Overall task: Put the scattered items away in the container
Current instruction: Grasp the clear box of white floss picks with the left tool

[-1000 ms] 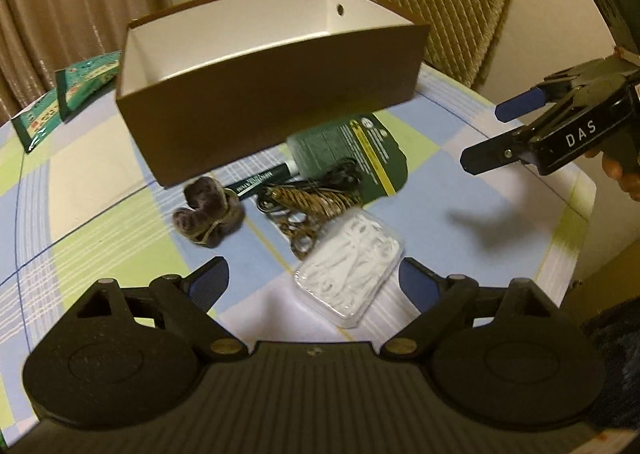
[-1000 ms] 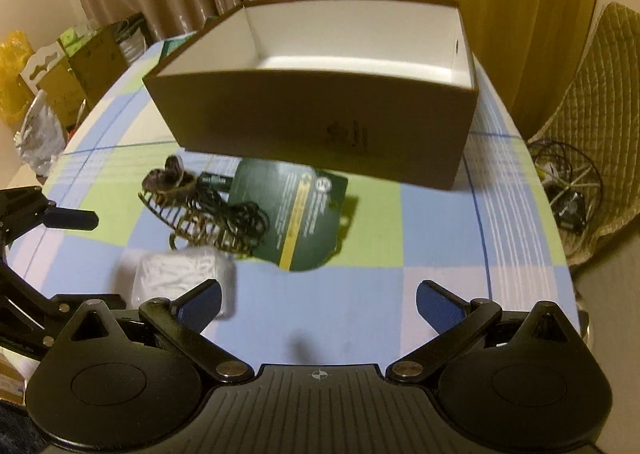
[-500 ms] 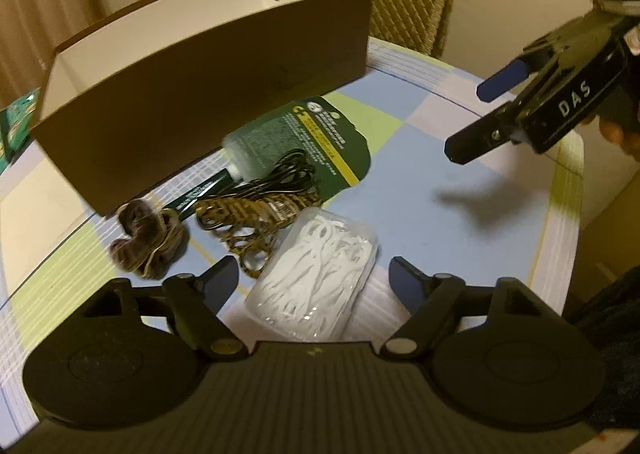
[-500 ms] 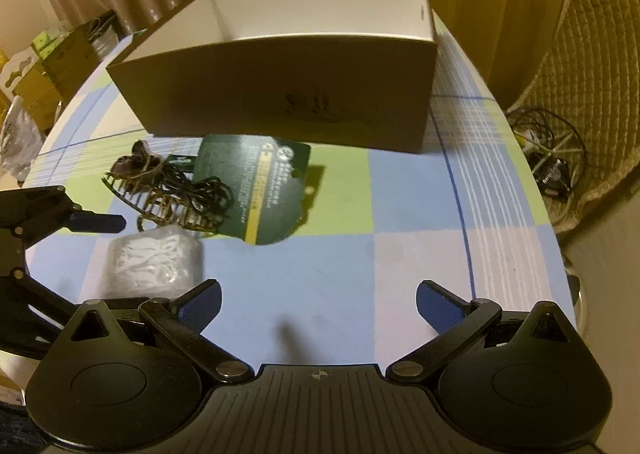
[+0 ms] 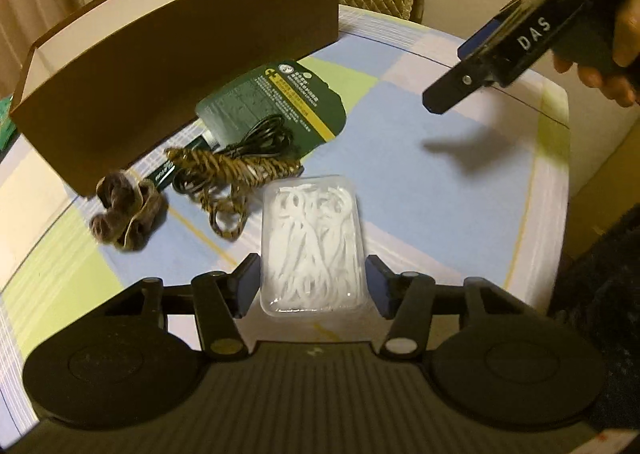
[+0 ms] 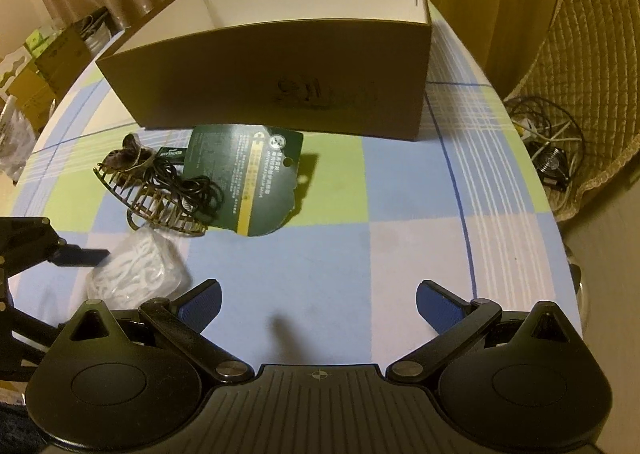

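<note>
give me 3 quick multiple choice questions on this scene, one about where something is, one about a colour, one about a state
1. Where does the clear case of floss picks lie?
A. inside the box
B. between the fingers of the left claw
C. on the chair

2. What colour is the packaging card under the black cable?
A. dark green with a yellow stripe
B. red
C. plain white

3. What state is the right claw in?
A. shut on the hair clip
B. shut on the scrunchie
C. open and holding nothing

Answers:
1 B: the left wrist view shows the case flanked by both blue pads, on the table.
2 A: both views show a dark green card with a yellow band.
3 C: its pads stand wide apart with only tablecloth between them; the brown box sits beyond.
</note>
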### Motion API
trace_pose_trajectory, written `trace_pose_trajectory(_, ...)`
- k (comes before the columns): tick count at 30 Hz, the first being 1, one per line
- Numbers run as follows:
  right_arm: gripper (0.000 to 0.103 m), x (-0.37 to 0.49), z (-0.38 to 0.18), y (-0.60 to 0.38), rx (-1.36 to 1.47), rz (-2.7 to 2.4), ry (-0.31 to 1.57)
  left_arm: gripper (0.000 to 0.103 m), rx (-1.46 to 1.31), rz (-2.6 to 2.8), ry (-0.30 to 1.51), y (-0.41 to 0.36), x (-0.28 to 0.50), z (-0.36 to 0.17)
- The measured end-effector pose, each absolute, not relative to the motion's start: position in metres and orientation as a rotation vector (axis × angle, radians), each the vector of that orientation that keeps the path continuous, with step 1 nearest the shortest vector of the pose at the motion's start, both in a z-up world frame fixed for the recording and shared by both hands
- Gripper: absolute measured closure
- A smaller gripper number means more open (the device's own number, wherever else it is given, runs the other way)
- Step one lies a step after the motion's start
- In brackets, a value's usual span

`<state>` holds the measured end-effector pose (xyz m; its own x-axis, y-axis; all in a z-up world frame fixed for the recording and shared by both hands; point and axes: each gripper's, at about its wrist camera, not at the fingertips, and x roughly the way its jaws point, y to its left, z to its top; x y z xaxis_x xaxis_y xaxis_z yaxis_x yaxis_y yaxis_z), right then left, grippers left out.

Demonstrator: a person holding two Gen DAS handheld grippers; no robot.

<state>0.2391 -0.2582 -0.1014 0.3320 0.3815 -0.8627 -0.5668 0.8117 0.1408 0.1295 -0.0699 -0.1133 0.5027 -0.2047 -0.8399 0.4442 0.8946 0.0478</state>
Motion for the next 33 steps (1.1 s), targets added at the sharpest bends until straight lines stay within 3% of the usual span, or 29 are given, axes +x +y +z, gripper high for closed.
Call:
trace_pose_trajectory(2, 0.002, 0.240, -0.102, -0.255, -0.202, 0.633, 1.065, 0.040, 0.250, -0.390, 0.964, -0.069, 0.131, -0.113)
trace_pose_trajectory(5, 0.002, 0.240, -0.103, -0.251, -0.211, 0.647, 1.066, 0.039, 0.236, -0.367, 0.969, -0.073, 0.140, -0.116)
trace_pose_trajectory(9, 0.002, 0.238, -0.104, -0.247, -0.216, 0.661, 1.068, 0.043, 0.220, -0.347, 0.978, -0.076, 0.149, -0.123)
trace_pose_trajectory(10, 0.002, 0.237, -0.104, -0.247, -0.215, 0.666, 1.066, 0.050, 0.217, -0.346, 0.983, -0.076, 0.149, -0.125)
trace_pose_trajectory(23, 0.003, 0.217, -0.106, -0.207, -0.312, 0.958, 0.881, 0.051, 0.112, -0.110, 1.031, -0.011, 0.109, -0.121)
trace_pose_trajectory(25, 0.007, 0.213, -0.107, -0.197, -0.376, 1.022, 0.818, 0.051, 0.065, -0.033, 1.039, 0.007, 0.106, -0.120)
trace_pose_trajectory(27, 0.027, 0.210, -0.109, -0.189, -0.435, 1.099, 0.765, 0.051, 0.027, 0.036, 1.042, 0.023, 0.101, -0.119)
trace_pose_trajectory(31, 0.031, 0.205, -0.116, -0.170, -0.537, 1.224, 0.683, 0.051, -0.021, 0.133, 1.042, 0.046, 0.092, -0.117)
trace_pose_trajectory(33, 0.040, 0.206, -0.121, -0.161, -0.587, 1.271, 0.656, 0.051, -0.044, 0.168, 1.040, 0.053, 0.087, -0.116)
